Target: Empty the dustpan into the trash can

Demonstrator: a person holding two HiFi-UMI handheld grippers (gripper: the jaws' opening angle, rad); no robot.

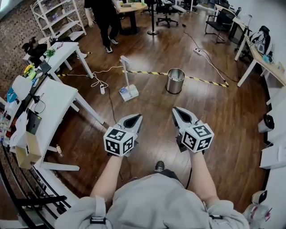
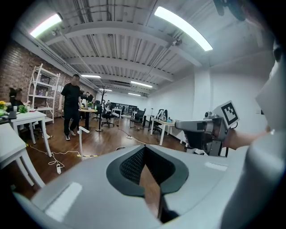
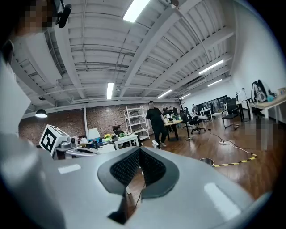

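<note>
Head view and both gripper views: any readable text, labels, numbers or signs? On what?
No readable words, brands or numbers in any view.
Marker cubes on left gripper and right gripper: black-and-white square codes, no letters.
Floor tape: yellow-black hazard stripes, no wording.
Dustpan, trash can: no label visible.
Items on the white table: too small to read.

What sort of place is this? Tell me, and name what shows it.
Probably an open-plan office or lab workspace: long white desks, black swivel office chairs, and a white open shelving rack against a red-brown brick wall.
</note>
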